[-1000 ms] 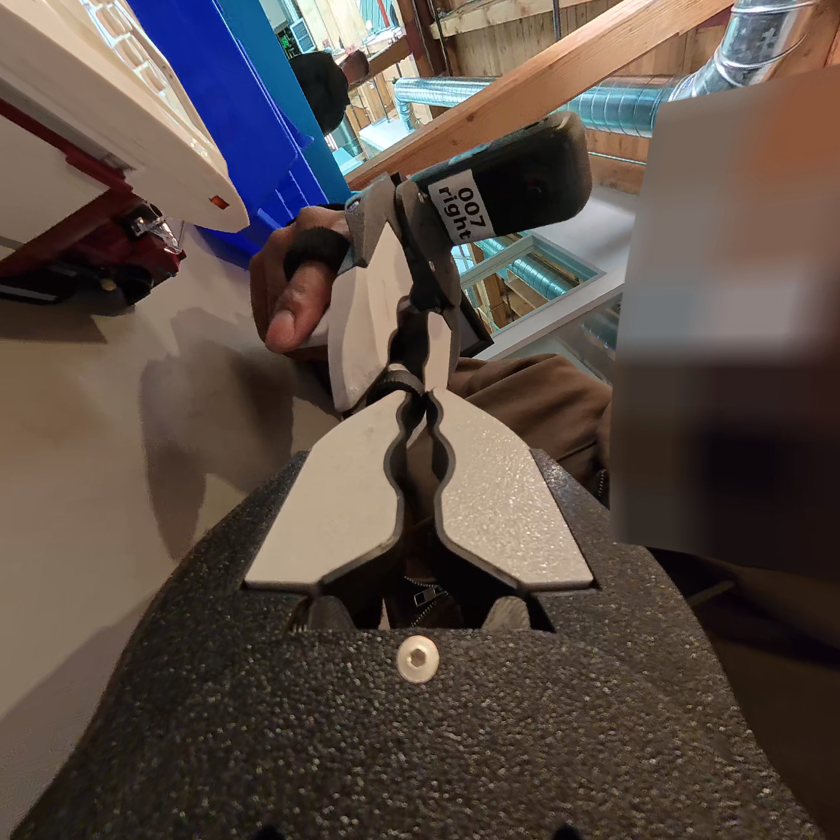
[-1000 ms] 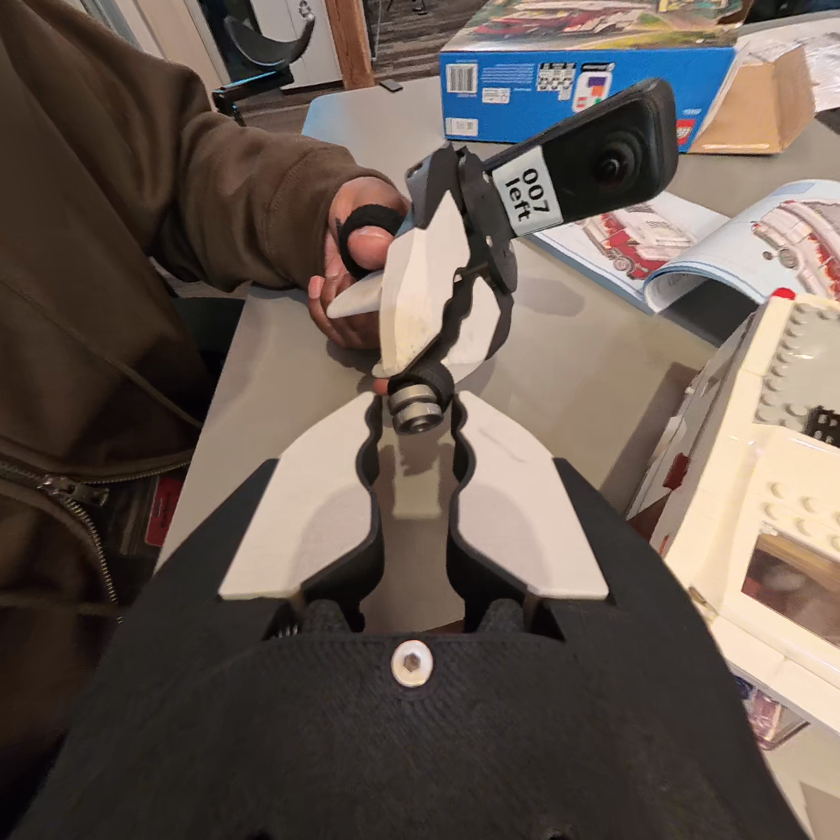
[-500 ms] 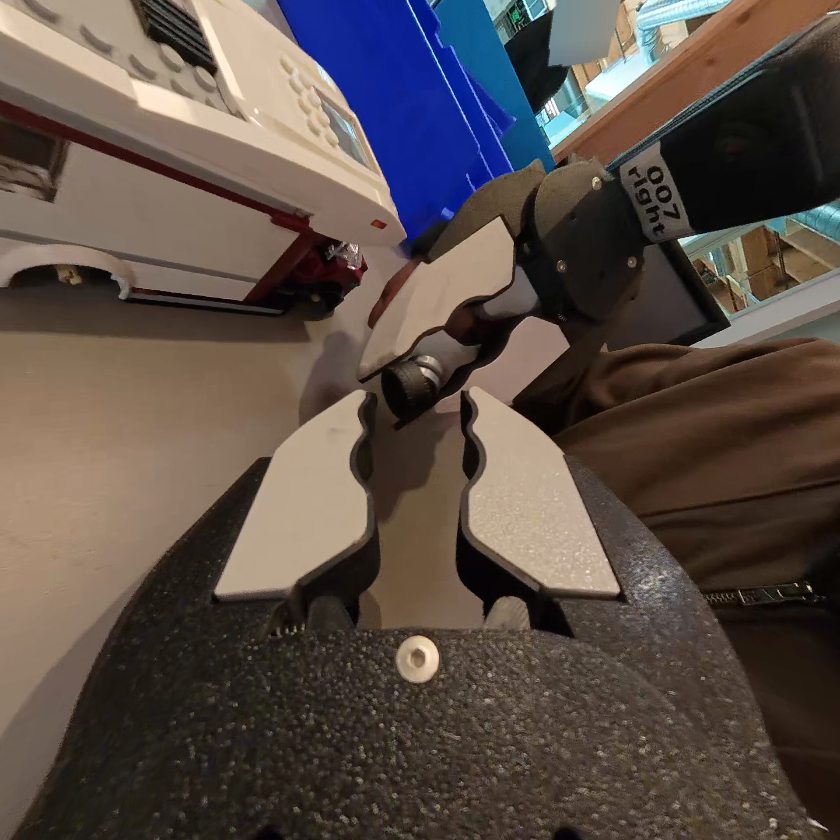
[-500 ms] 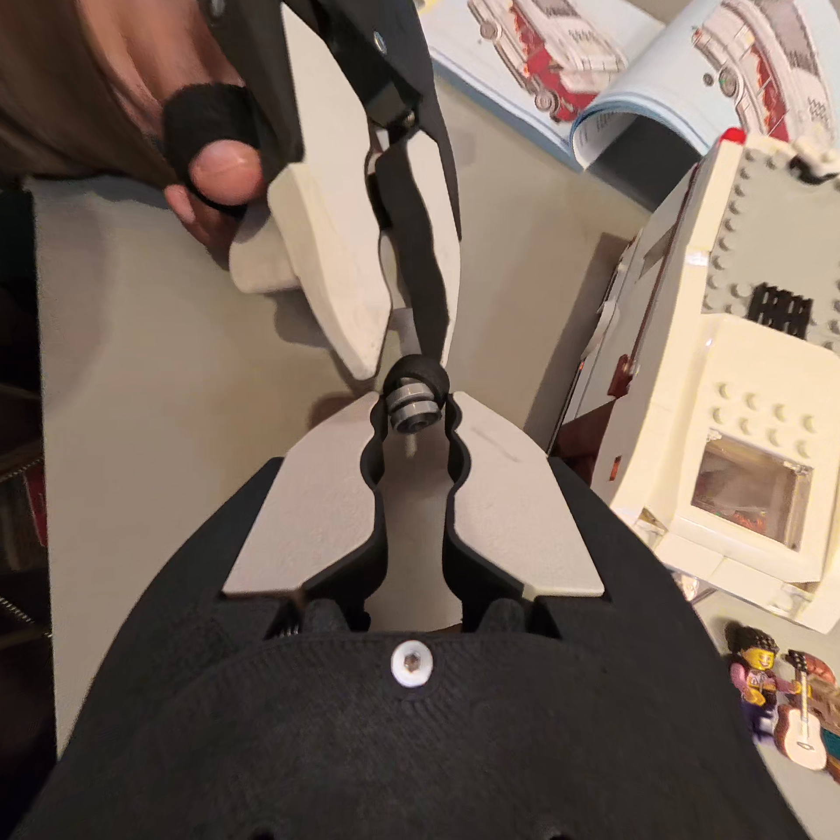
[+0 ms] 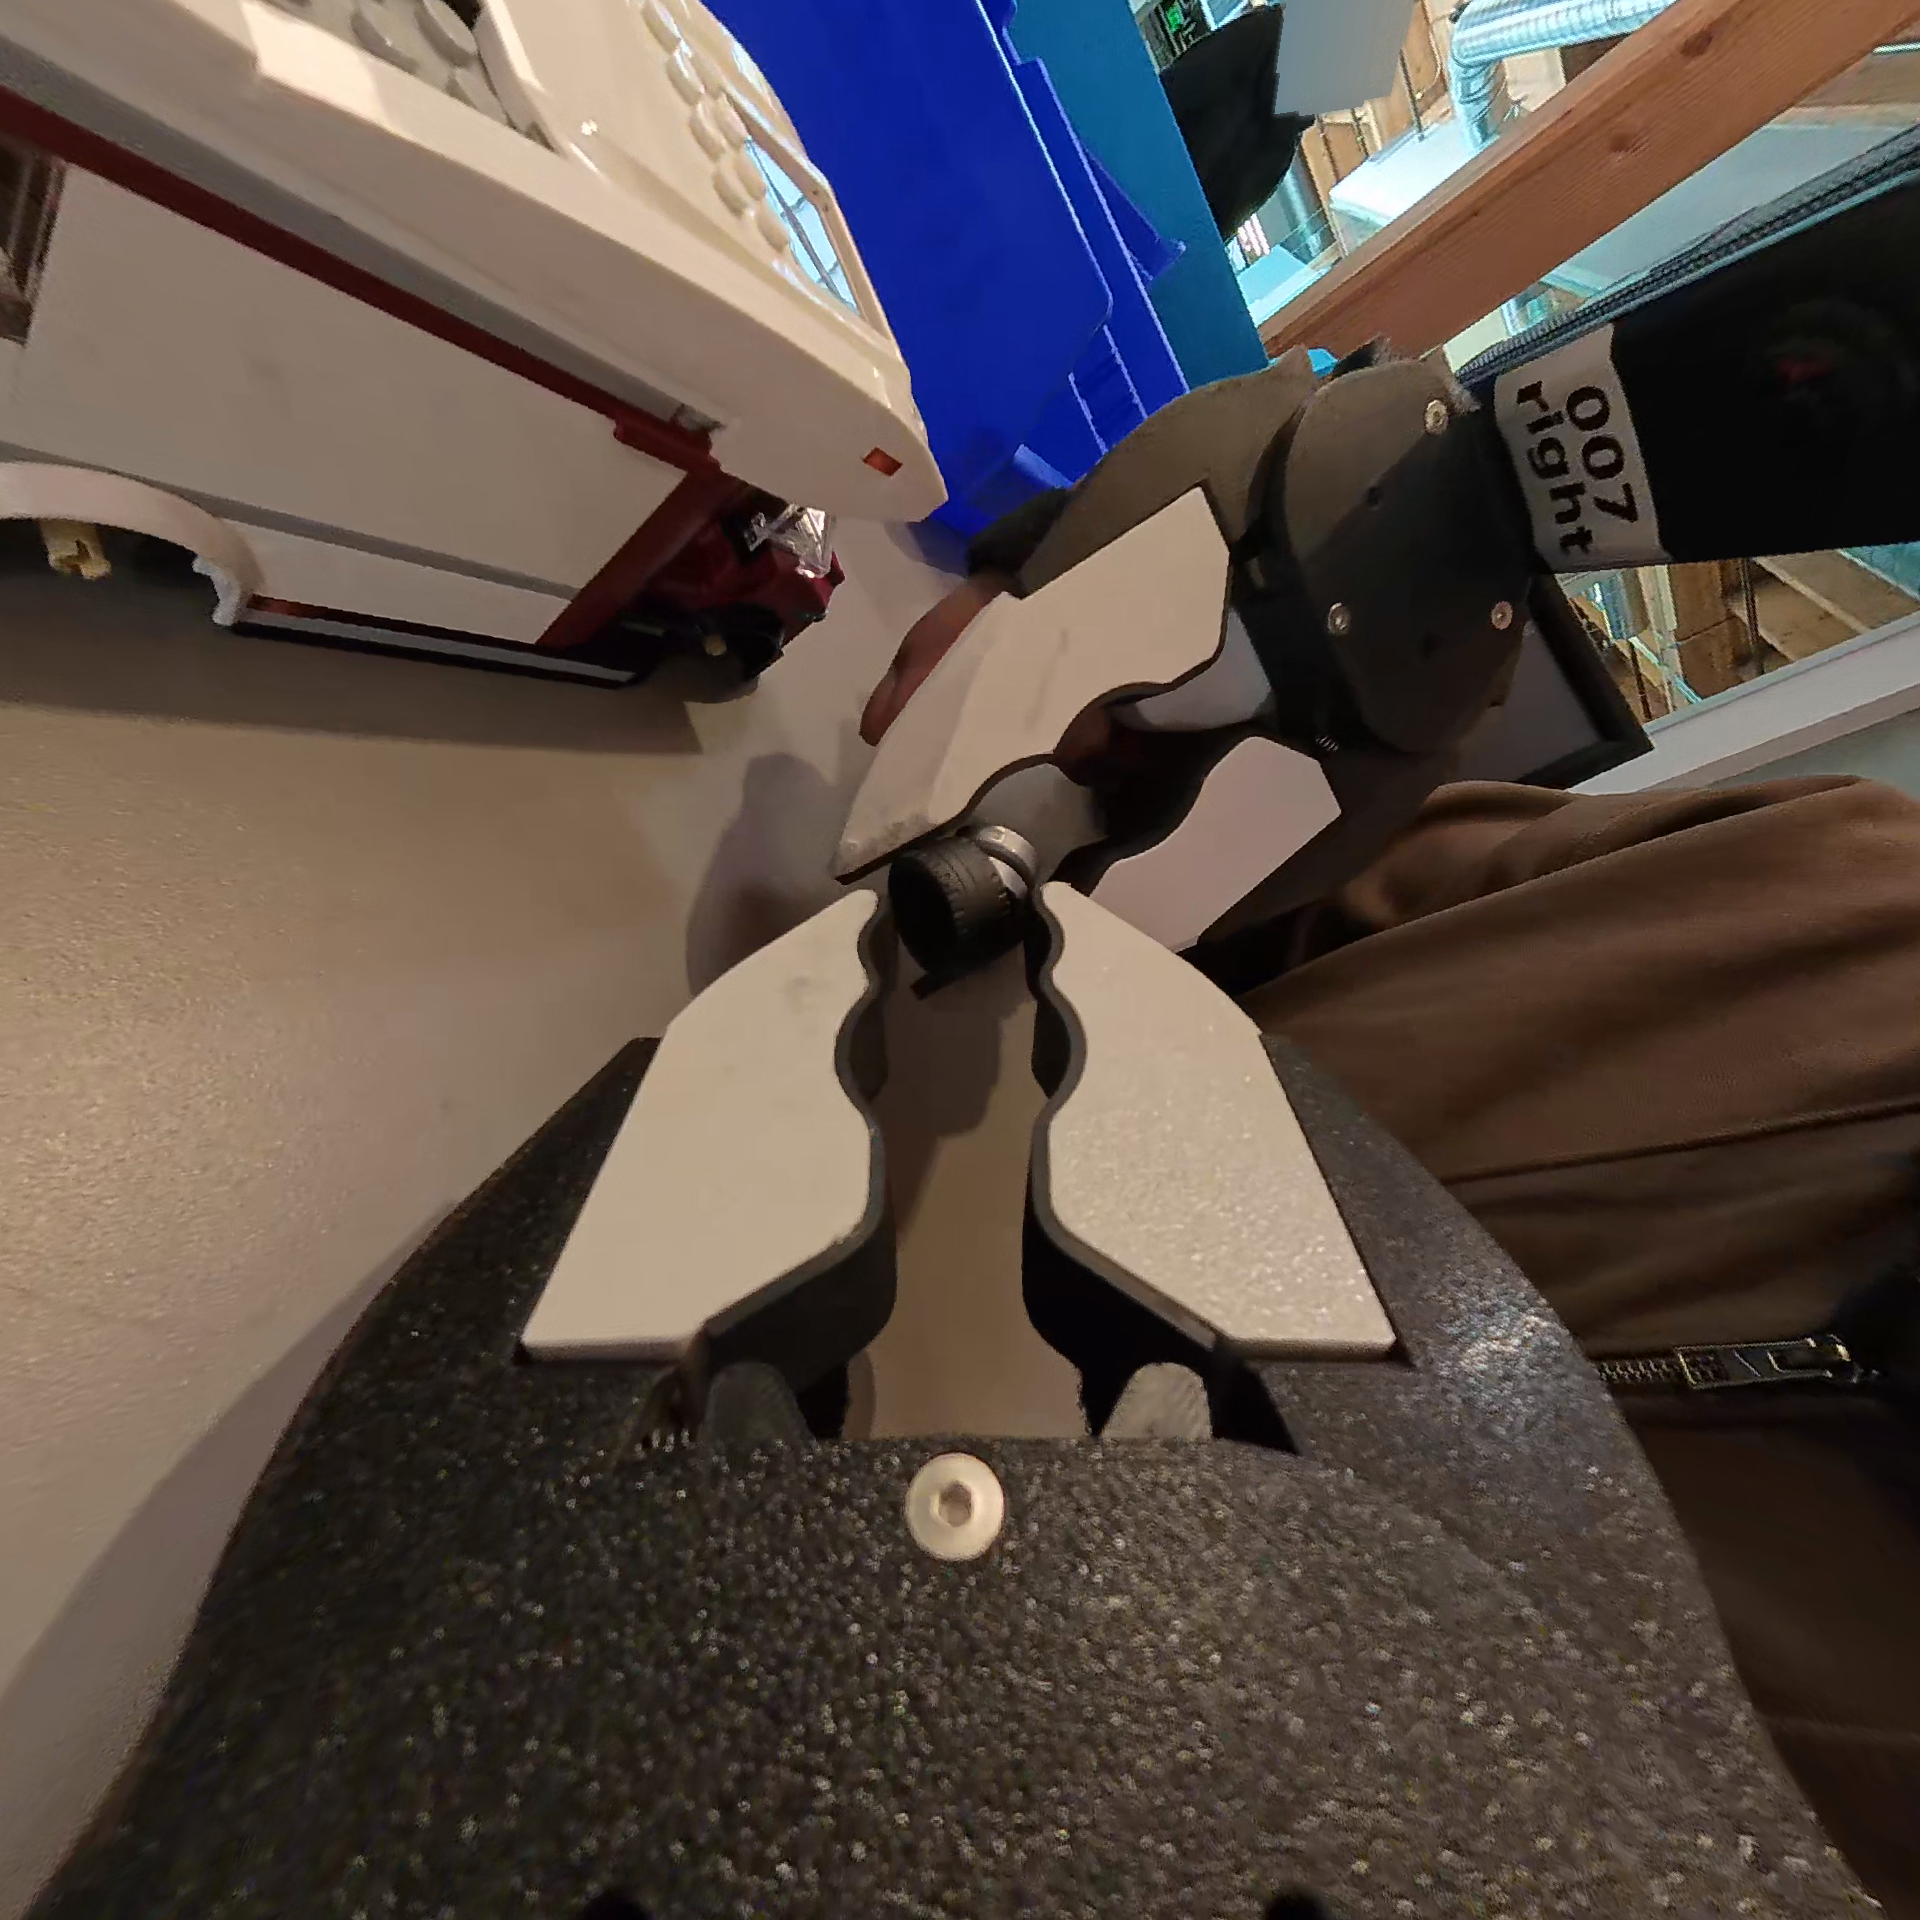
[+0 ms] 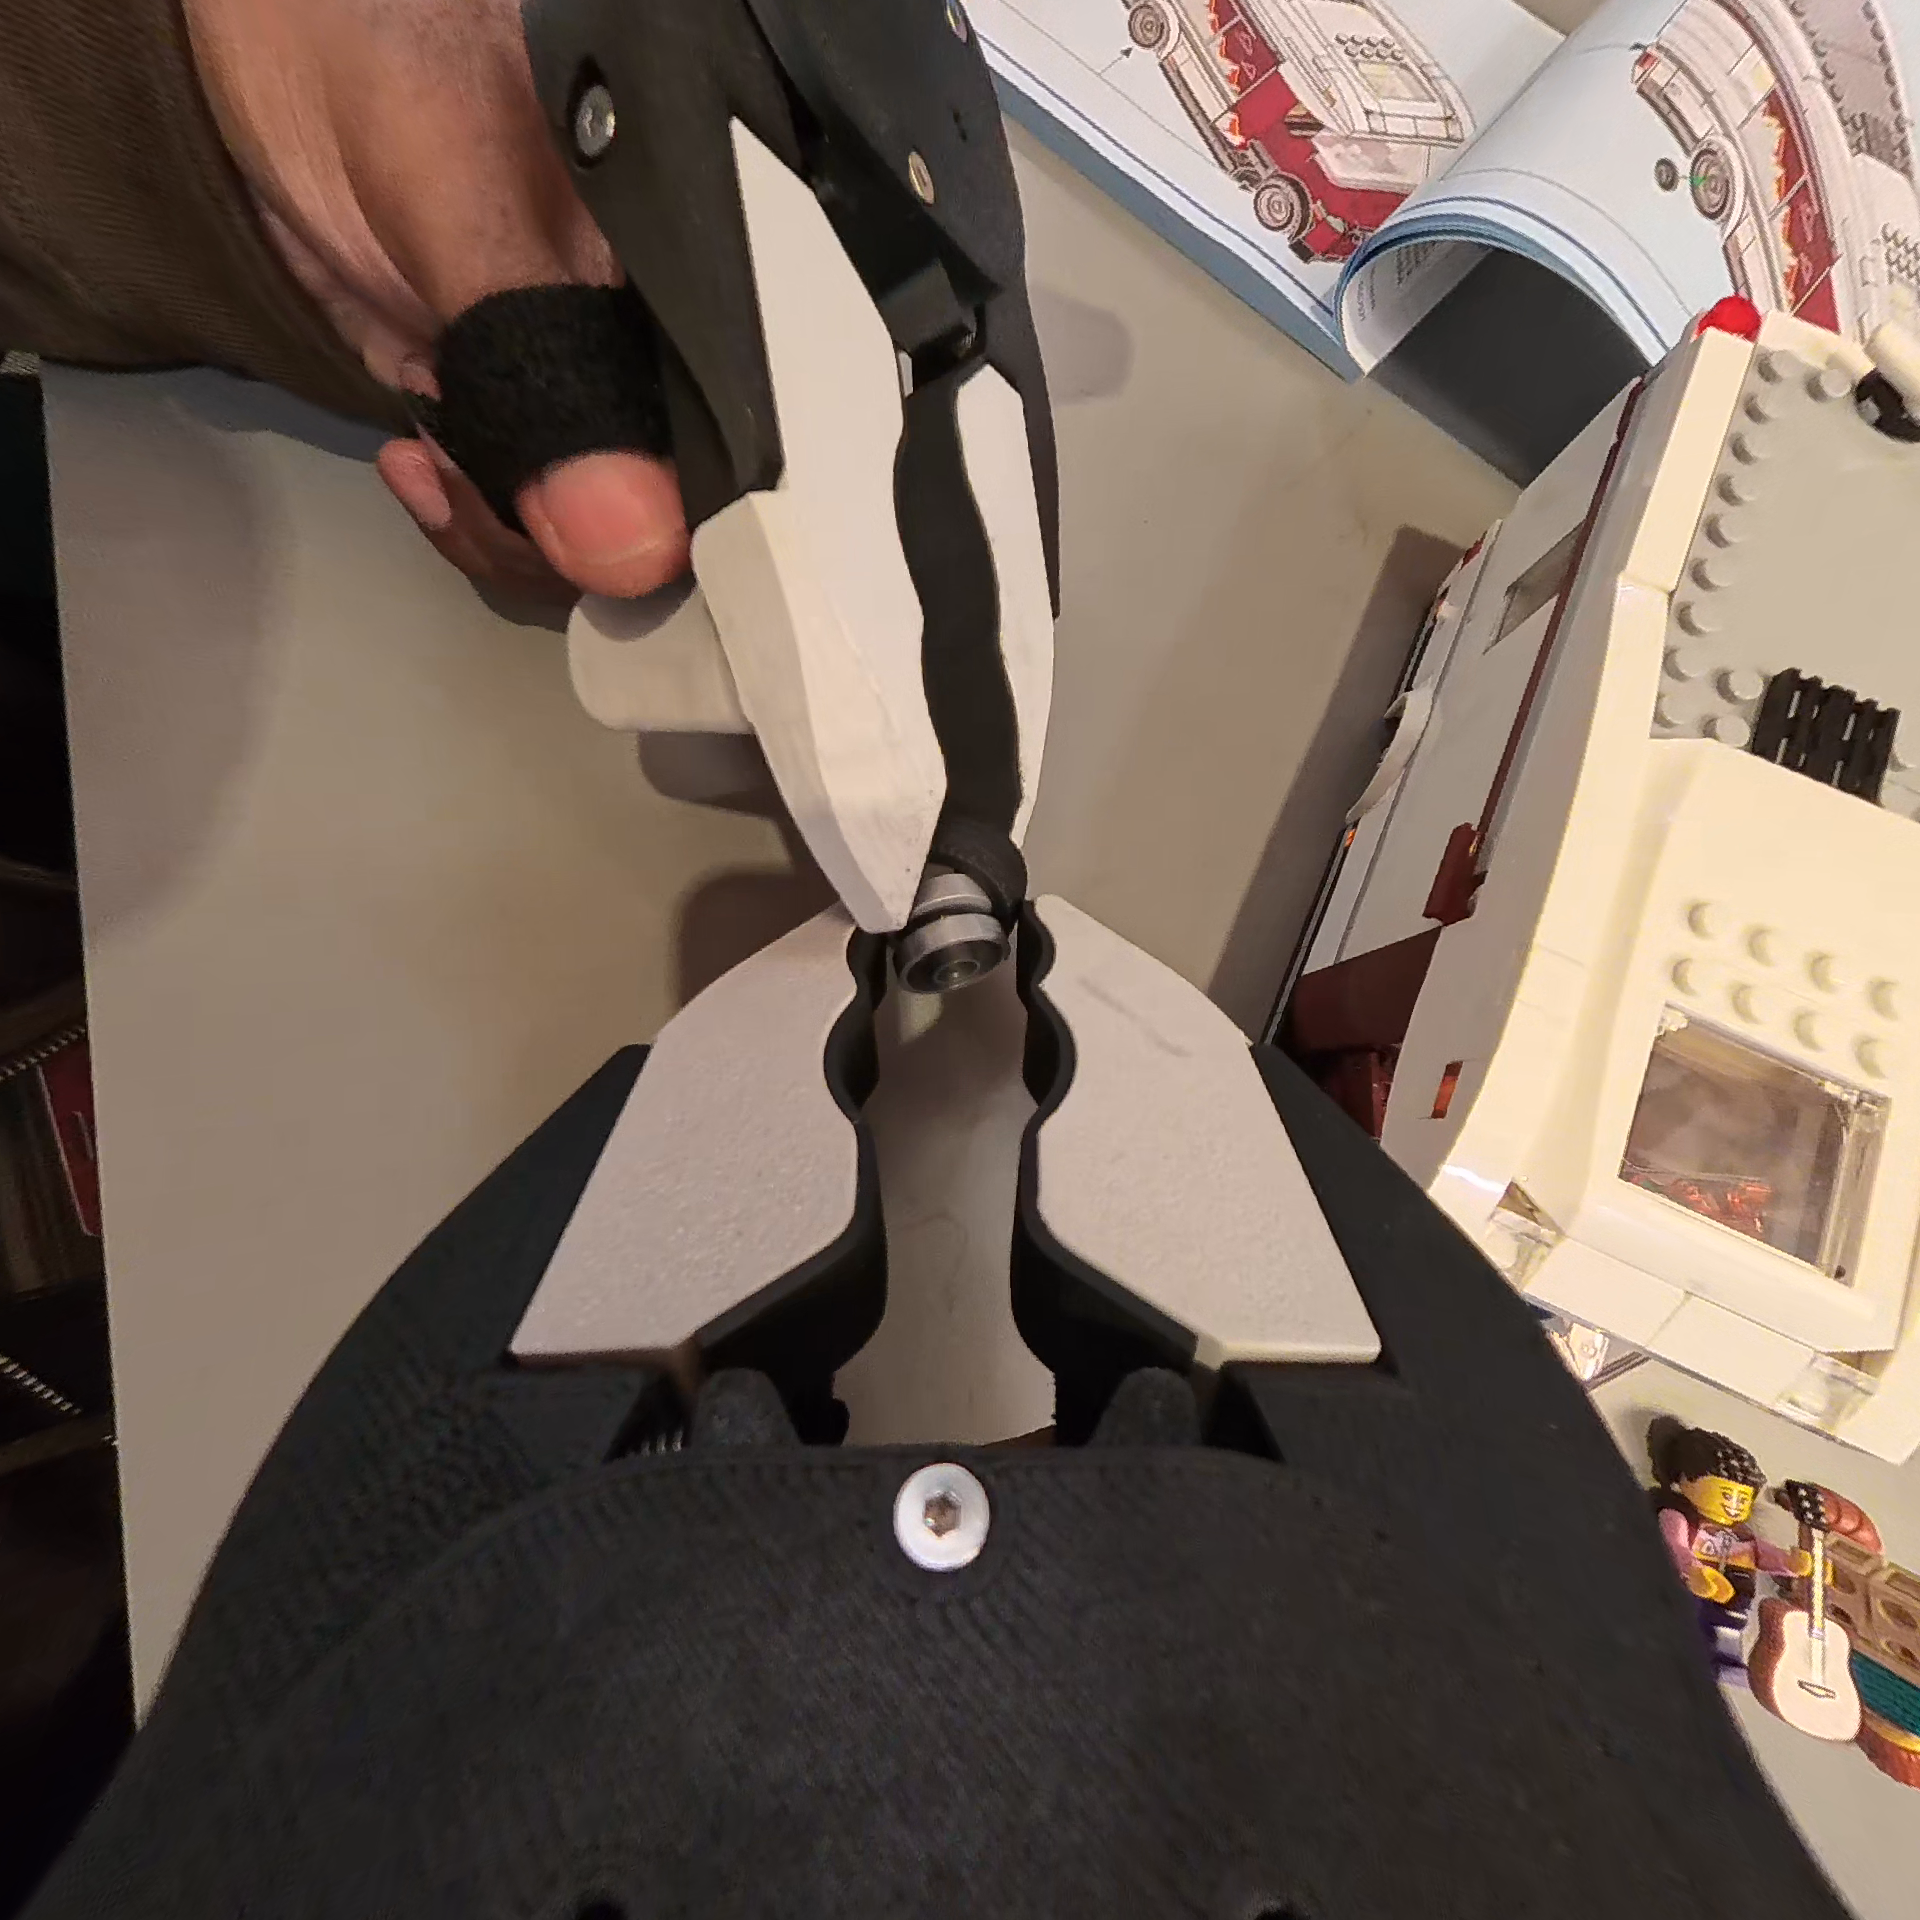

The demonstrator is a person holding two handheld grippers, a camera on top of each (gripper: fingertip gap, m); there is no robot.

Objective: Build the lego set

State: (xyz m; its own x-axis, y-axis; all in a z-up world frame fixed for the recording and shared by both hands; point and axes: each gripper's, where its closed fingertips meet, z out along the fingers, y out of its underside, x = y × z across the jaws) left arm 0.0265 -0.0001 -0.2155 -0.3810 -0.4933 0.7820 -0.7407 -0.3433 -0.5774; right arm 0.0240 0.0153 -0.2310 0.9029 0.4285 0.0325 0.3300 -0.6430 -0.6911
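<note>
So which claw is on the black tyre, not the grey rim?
The left claw: its fingertips close on the black tyre, while the right claw grips the grey rim at the other end.

You have two grippers meeting at one small toy wheel [image 6: 958, 925], a black tyre on a grey hub: the left gripper [image 5: 961, 914] and the right gripper [image 6: 951, 930], each with one pair of jaws. On the bench [image 6: 364, 831] you can count one cream and dark red brick-built van [image 6: 1662, 831], one open instruction booklet [image 6: 1351, 156], and one minifigure [image 6: 1714, 1527] beside one toy guitar [image 6: 1808, 1662]. One blue box [image 5: 987, 208] stands behind.
</note>
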